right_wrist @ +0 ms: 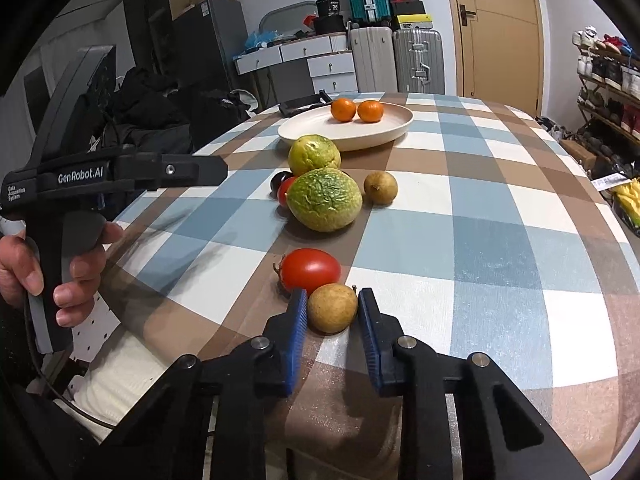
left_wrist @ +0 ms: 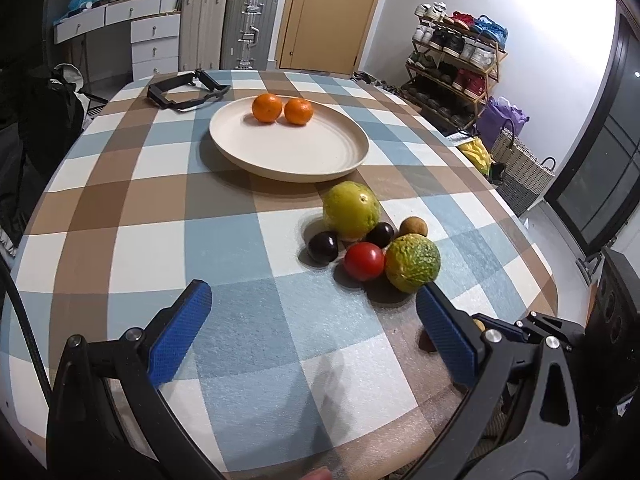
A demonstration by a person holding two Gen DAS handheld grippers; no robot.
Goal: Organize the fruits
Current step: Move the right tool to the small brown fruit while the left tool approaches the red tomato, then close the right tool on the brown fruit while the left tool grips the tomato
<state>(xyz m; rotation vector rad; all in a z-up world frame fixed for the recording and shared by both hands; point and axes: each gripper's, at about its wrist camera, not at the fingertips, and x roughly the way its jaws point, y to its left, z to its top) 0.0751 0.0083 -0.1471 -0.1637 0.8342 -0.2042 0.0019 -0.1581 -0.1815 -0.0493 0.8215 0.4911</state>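
Observation:
A cream plate (left_wrist: 320, 160) holds two oranges (left_wrist: 282, 109) at the table's far side. In front of it lies a cluster: a yellow-green fruit (left_wrist: 351, 209), two dark plums (left_wrist: 323, 246), a red tomato (left_wrist: 364, 261), a wrinkled green fruit (left_wrist: 412, 264) and a brown longan (left_wrist: 414, 227). My left gripper (left_wrist: 316, 316) hangs open, just short of the cluster, with nothing between its fingers. In the right wrist view my right gripper (right_wrist: 332, 306) is shut on another longan (right_wrist: 332, 309) low at the table, with a second tomato (right_wrist: 311, 270) just beyond it.
A black folding holder (left_wrist: 182, 90) lies behind the plate. A hand (right_wrist: 80, 276) holds the left gripper's handle at the table's left edge. A shoe rack (left_wrist: 456, 64), bags and a woven basket (left_wrist: 520, 172) stand to the right; suitcases and drawers line the back wall.

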